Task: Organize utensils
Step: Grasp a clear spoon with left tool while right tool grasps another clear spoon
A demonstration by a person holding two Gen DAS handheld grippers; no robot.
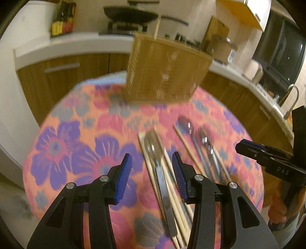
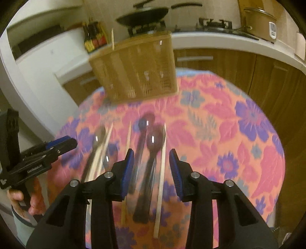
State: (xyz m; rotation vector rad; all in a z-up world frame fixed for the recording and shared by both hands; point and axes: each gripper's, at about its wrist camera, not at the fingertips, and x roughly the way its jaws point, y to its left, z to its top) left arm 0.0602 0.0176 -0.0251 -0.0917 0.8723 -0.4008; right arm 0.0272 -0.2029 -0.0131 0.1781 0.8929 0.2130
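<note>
On the floral tablecloth point(image 1: 76, 153) lie two clusters of metal spoons and wooden chopsticks. My left gripper point(image 1: 152, 164) is open above the table; below the gap between its blue pads lie a spoon point(image 1: 153, 149) and chopsticks point(image 1: 173, 201). My right gripper point(image 2: 152, 162) is also open, over a dark-looking spoon point(image 2: 155, 139), with a second spoon point(image 2: 144, 122) beyond it and a chopstick point(image 2: 162, 182) beside it. Neither gripper holds anything. At the table's far edge stands a brown slotted utensil basket point(image 1: 164, 69) point(image 2: 133, 70) with one chopstick point(image 2: 112, 38) upright in it.
Each gripper shows at the side of the other's view: the right gripper point(image 1: 248, 149) and the left gripper point(image 2: 63, 143), each held by a hand point(image 2: 36, 191). Behind the table runs a counter with a wok point(image 1: 132, 13), sauce bottles point(image 1: 63, 19), a pot point(image 2: 260, 21) and a faucet point(image 1: 292, 95).
</note>
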